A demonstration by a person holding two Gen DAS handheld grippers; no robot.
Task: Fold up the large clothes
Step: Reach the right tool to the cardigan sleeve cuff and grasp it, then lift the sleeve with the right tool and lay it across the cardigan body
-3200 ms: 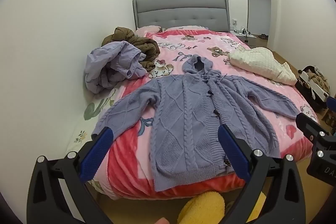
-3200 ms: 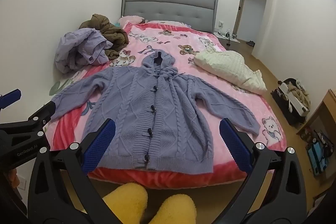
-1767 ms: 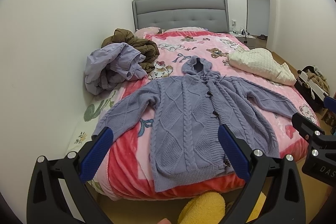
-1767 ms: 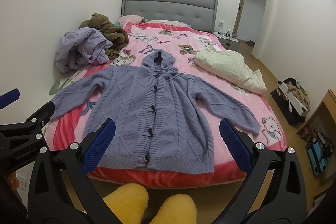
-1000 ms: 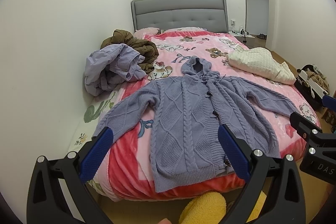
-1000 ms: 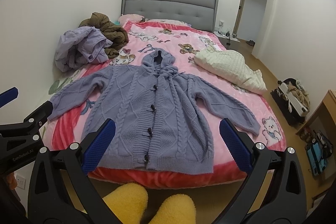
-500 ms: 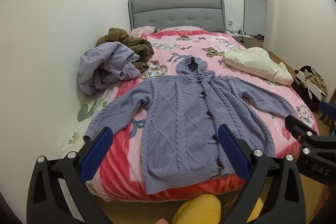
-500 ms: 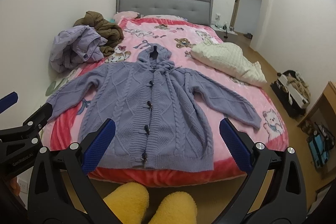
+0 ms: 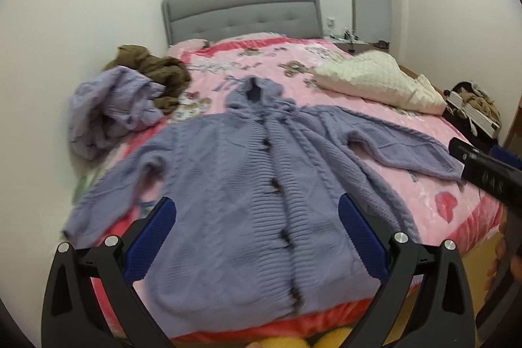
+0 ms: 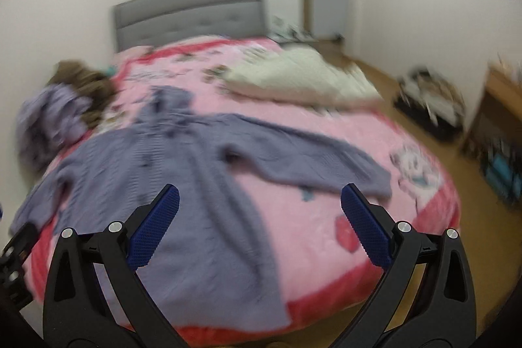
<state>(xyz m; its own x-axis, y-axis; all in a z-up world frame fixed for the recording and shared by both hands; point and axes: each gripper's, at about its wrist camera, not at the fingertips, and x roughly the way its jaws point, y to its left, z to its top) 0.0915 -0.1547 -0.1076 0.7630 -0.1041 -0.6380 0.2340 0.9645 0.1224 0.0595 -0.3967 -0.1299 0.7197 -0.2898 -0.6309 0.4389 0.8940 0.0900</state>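
Both grippers, left gripper (image 9: 257, 230) and right gripper (image 10: 260, 222), are wide open and empty; I see the cardigan (image 9: 261, 185) ahead, lengthwise away, its right sleeve (image 10: 303, 158) nearer my right one.

The cardigan (image 9: 248, 185) is a thick lavender knit, matt, with raised cable ribs and a ribbed front band set with small dark toggles. Under it the blanket (image 9: 434, 185) looks like soft pink plush fleece with a printed pattern and a faint sheen. The cream throw (image 9: 372, 80) is a quilted, bumpy cloth. The lilac jacket (image 9: 114, 106) by the wall looks smooth and slightly shiny, the brown garment (image 9: 153, 64) beside it dull and crumpled. The headboard (image 9: 241, 12) is grey tufted fabric. The left gripper (image 9: 257, 234) has matt black plastic arms, blue finely textured pads (image 9: 153, 237) and bright metal screw heads. The floor (image 10: 469, 250) looks like smooth wood, though blurred.
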